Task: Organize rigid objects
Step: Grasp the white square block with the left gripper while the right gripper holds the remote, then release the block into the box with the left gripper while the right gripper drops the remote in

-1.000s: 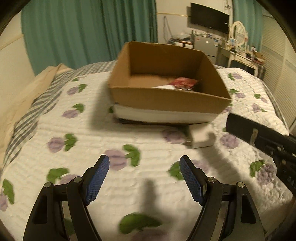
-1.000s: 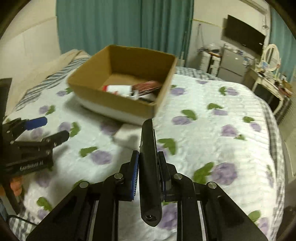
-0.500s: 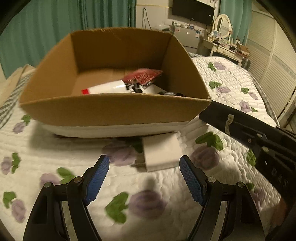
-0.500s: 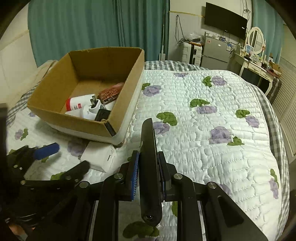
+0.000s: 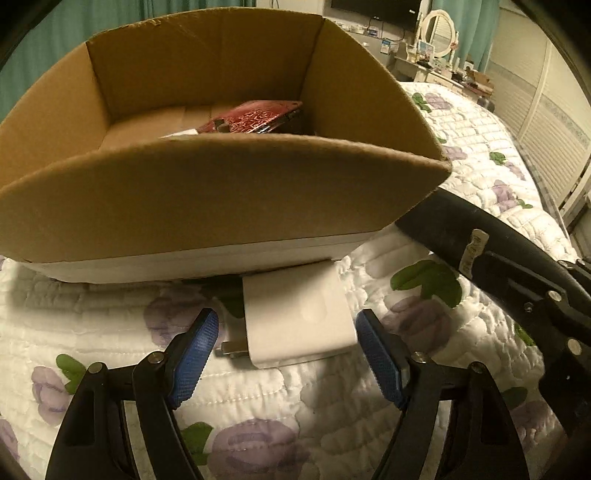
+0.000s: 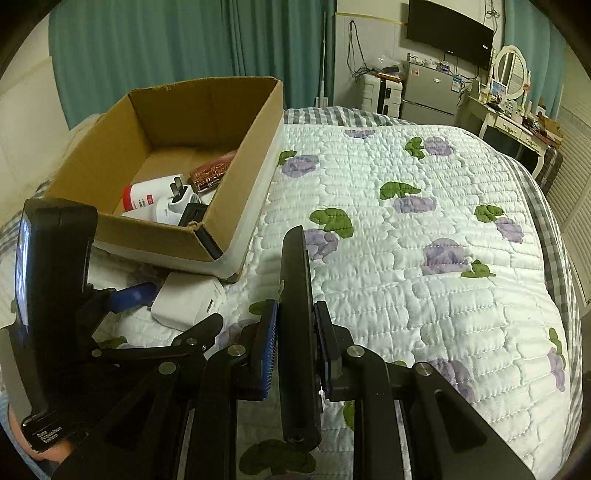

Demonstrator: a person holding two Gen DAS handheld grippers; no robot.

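A lived-in bedroom at home

A bed with a white quilt (image 6: 424, 229) printed in purple flowers and green leaves fills the middle of the frame. Teal curtains (image 6: 184, 48) hang across the upper left. At upper right a wall-mounted television (image 6: 448, 33) sits above a small grey fridge (image 6: 428, 92), and a white dressing table (image 6: 517, 122) with an oval mirror (image 6: 511, 70) stands at the far right.

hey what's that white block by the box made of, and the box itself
White block: looks like smooth, glossy hard plastic, with metal prongs at its left side, probably a charger. Box: plain brown corrugated cardboard, matte, with a raw, slightly frayed rim.
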